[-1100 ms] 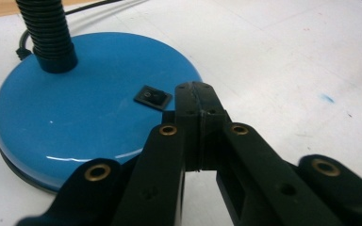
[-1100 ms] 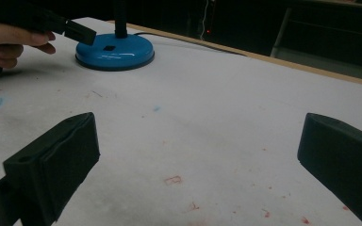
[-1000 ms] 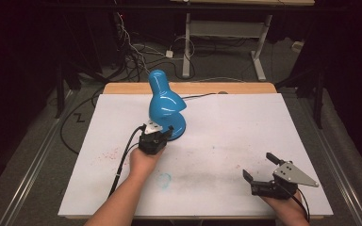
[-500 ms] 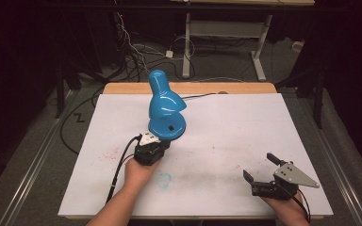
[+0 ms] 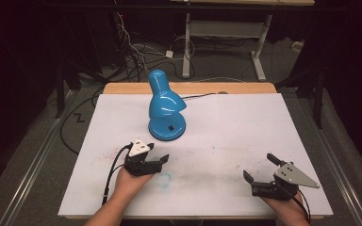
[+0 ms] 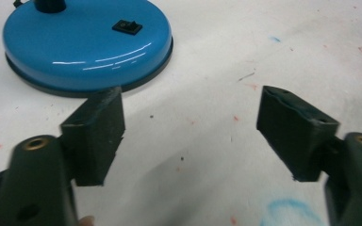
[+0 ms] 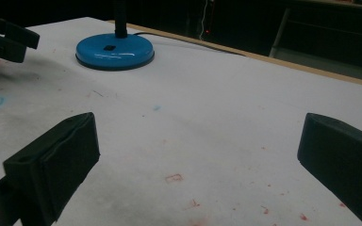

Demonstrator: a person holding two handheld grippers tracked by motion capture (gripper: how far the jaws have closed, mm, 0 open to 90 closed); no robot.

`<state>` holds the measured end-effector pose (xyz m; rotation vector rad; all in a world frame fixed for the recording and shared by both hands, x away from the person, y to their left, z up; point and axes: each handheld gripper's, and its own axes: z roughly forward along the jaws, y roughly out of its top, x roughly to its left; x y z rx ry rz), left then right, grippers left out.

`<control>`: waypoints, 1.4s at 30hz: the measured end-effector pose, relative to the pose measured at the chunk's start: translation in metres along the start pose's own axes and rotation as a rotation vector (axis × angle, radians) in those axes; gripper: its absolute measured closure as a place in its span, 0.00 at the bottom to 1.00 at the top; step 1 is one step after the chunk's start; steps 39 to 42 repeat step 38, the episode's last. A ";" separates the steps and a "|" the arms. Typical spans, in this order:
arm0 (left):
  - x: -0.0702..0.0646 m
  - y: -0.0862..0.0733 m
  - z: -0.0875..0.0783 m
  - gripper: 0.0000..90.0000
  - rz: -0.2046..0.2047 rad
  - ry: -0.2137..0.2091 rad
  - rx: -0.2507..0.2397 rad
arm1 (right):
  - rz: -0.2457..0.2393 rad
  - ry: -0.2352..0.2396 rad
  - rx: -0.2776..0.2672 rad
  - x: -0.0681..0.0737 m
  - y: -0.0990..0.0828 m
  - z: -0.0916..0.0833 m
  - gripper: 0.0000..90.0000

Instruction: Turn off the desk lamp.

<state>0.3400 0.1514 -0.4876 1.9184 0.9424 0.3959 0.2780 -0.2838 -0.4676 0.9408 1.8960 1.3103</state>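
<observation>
A blue desk lamp point(image 5: 166, 104) stands upright at the back middle of the white sheet, its shade pointing up and back. Its round base point(image 6: 75, 42) carries a small black switch point(image 6: 126, 27). My left gripper point(image 5: 159, 152) hovers a little in front of the base, open and empty, apart from the lamp. In the left gripper view the two jaws point(image 6: 191, 127) stand wide apart with bare paper between them. My right gripper point(image 5: 258, 166) rests near the front right of the table, also open and empty. Its view shows the lamp base point(image 7: 114, 51) far off to the left.
White paper point(image 5: 245, 127) covers the table, stained with red specks and a blue scribbled ring point(image 5: 164, 178). A wooden table edge point(image 5: 235, 88) runs along the back, with the lamp's cord point(image 5: 202, 95) trailing over it. Cables and desk legs lie on the dark floor beyond.
My left gripper has drawn back from the lamp base toward the near edge and now sits apart from it. The right gripper and the lamp have stayed put.
</observation>
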 end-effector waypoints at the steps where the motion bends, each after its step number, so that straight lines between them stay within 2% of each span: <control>1: 0.000 -0.001 -0.003 0.20 0.003 0.003 -0.001 | 0.001 0.000 0.000 0.000 0.000 0.000 0.00; 5: 0.001 -0.006 -0.015 0.15 0.014 0.007 -0.018 | 0.005 0.000 0.002 0.000 -0.001 0.000 0.00; 10: 0.005 -0.011 -0.031 0.11 -0.006 0.008 -0.032 | 0.003 0.001 0.005 0.001 -0.001 0.000 0.00; 15: 0.008 -0.017 -0.047 0.00 -0.014 0.008 -0.035 | 0.004 0.002 0.006 0.001 -0.001 0.000 0.00; 20: 0.008 -0.024 -0.064 0.00 -0.008 0.018 -0.062 | 0.006 0.001 0.007 0.002 -0.002 0.001 0.00; 24: 0.006 -0.029 -0.074 0.00 0.008 0.042 -0.069 | 0.008 -0.001 0.008 0.003 -0.001 0.000 0.00; 28: 0.004 -0.035 -0.080 0.00 0.026 0.074 -0.082 | 0.003 -0.003 0.009 0.003 -0.002 -0.001 0.00; 31: 0.005 -0.037 -0.086 0.00 0.013 0.073 -0.095 | 0.011 -0.005 0.009 0.003 -0.003 -0.003 0.00; 33: 0.004 -0.038 -0.088 0.00 0.027 0.090 -0.094 | 0.010 -0.007 0.012 0.003 -0.004 -0.003 0.00; 42: 0.005 -0.040 -0.084 0.00 0.025 0.093 -0.074 | 0.013 -0.012 0.009 0.002 -0.003 -0.002 0.00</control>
